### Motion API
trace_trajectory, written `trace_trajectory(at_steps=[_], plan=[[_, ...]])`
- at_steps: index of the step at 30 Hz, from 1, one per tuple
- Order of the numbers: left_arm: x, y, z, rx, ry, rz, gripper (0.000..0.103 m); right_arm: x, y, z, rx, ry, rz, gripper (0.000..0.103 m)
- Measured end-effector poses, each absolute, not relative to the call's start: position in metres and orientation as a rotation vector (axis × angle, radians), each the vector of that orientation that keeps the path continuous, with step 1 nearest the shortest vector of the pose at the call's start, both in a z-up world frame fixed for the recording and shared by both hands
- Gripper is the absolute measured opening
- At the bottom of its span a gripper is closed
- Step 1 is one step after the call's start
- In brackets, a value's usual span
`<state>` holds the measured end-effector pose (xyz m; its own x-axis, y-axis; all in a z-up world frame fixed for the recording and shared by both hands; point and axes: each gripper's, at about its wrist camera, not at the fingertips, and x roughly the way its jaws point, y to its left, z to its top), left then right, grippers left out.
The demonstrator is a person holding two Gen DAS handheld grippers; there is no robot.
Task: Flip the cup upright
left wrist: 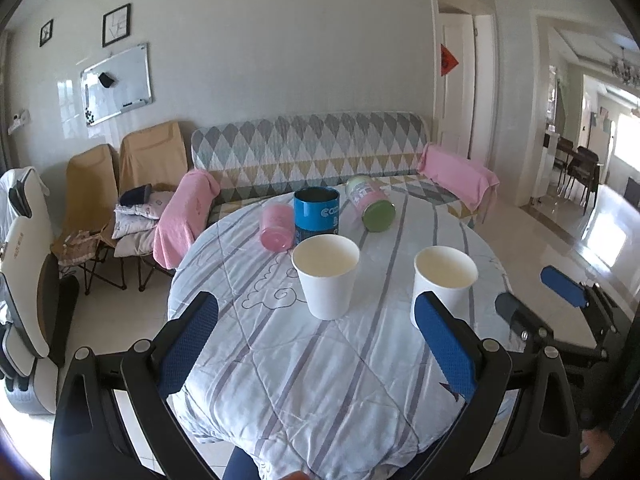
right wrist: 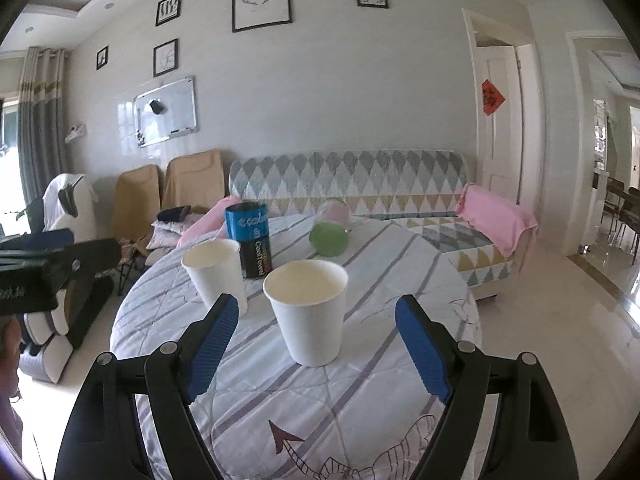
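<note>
Both claws hang wide open and hold nothing, and both paper cups already stand upright on the table

Left gripper [left wrist: 316, 344] faces the left cup [left wrist: 326, 276]; right gripper [right wrist: 316, 344] frames the right cup [right wrist: 308, 310] without touching it, so the flipping looks done. On the far side of the striped tablecloth [left wrist: 320, 380] a blue tin [left wrist: 316, 216] stands between a pink can [left wrist: 276, 226] and a green-lidded can [left wrist: 372, 204], both lying on their sides, well apart from the cups

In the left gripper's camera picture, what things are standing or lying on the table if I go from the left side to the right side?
Pink can lying on its side → blue can standing up → green-bottomed can lying on its side → white paper cup on the right, standing upright. The other white cup overlaps the blue can's spot, so I left it out.
</note>
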<state>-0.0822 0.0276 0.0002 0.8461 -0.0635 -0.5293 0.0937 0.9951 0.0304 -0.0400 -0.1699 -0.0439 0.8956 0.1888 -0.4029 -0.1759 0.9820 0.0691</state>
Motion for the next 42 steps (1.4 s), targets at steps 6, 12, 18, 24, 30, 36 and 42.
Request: trace_trajectory(at_steps=[6, 12, 18, 24, 30, 36, 42], plan=[[-0.093, 0.024, 0.003, 0.051, 0.549, -0.107, 0.101, -0.049, -0.176, -0.030, 0.064, 0.390, 0.185, 0.082], [-0.094, 0.022, 0.004, 0.037, 0.549, -0.107, 0.101, -0.052, -0.172, -0.026, 0.048, 0.383, 0.192, 0.082], [-0.096, 0.020, 0.005, 0.035, 0.540, -0.105, 0.101, -0.055, -0.173, -0.027, 0.040, 0.384, 0.205, 0.082], [-0.096, 0.017, 0.009, 0.028, 0.529, -0.097, 0.102, -0.058, -0.171, -0.024, 0.024, 0.379, 0.215, 0.082], [-0.092, 0.012, 0.013, 0.030, 0.511, -0.086, 0.103, -0.058, -0.172, -0.020, 0.013, 0.376, 0.220, 0.082], [-0.088, 0.007, 0.016, 0.038, 0.500, -0.073, 0.103, -0.056, -0.176, -0.016, 0.007, 0.367, 0.223, 0.082], [-0.085, 0.003, 0.015, 0.050, 0.498, -0.058, 0.103, -0.051, -0.179, -0.017, 0.010, 0.372, 0.223, 0.082]])
